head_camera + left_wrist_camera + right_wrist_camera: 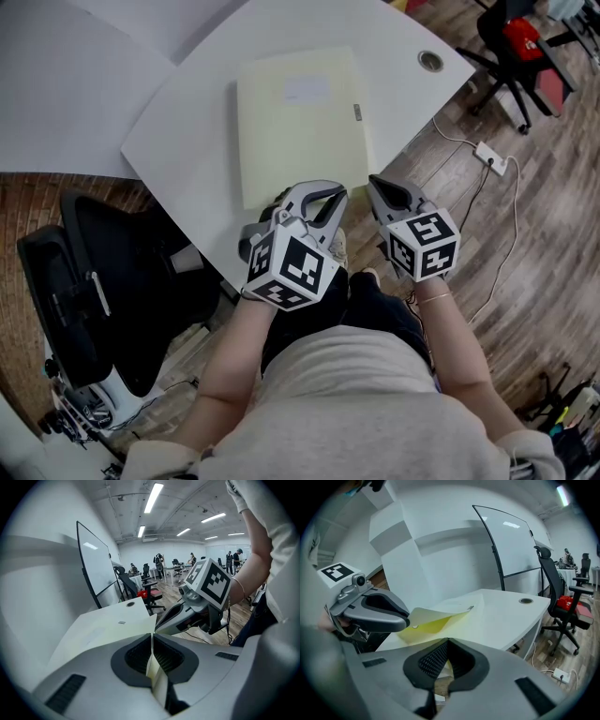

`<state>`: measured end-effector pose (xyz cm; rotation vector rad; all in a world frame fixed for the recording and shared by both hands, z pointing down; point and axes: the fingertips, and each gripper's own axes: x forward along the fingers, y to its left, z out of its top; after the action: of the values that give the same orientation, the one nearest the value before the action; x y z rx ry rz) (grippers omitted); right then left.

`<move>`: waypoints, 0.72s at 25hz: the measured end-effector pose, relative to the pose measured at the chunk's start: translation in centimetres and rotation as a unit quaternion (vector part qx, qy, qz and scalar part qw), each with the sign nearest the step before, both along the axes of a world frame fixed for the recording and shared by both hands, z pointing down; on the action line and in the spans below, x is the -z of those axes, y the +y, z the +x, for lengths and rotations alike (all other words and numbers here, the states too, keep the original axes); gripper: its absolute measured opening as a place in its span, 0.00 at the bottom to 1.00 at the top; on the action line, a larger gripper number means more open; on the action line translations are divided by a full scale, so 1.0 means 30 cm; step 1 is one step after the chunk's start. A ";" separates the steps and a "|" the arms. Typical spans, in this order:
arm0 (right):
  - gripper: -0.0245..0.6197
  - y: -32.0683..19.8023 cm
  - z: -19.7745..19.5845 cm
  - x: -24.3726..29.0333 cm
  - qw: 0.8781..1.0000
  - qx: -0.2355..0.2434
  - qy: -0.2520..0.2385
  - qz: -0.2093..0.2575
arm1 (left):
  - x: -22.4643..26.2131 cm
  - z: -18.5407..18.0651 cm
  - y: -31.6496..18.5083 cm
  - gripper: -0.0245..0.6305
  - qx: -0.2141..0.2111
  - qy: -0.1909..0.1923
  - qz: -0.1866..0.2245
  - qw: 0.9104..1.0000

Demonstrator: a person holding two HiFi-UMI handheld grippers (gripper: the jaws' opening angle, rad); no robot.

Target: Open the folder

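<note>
My left gripper (152, 638) is clenched on the near edge of the folder's (300, 122) top cover, which stands a little lifted off the white table (187, 141). My right gripper (447, 641), just right of it at the near right corner, is closed. I cannot tell whether it pinches the lower leaf. The opening looks barely begun. Next, I judge, the left must carry the cover up and away toward the far side while the lower leaf stays flat.

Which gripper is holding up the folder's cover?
The left gripper: its jaws pinch the raised pale cover. The right gripper is at the near corner of the folder.
</note>
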<state>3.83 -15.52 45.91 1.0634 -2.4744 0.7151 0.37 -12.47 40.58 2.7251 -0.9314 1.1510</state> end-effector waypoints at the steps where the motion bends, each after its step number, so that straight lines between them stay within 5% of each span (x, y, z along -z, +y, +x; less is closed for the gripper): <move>1: 0.07 0.000 0.001 0.000 1.000 0.000 0.001 -0.001 | 0.002 0.000 0.000 0.08 0.000 -0.001 0.000 1.000; 18: 0.07 0.011 -0.011 -0.003 1.000 0.000 0.020 -0.001 | 0.031 -0.021 0.009 0.08 0.005 0.014 0.001 1.000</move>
<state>3.51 -15.19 46.01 1.0679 -2.4395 0.6891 -0.27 -12.20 39.66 2.7281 -0.9416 1.1075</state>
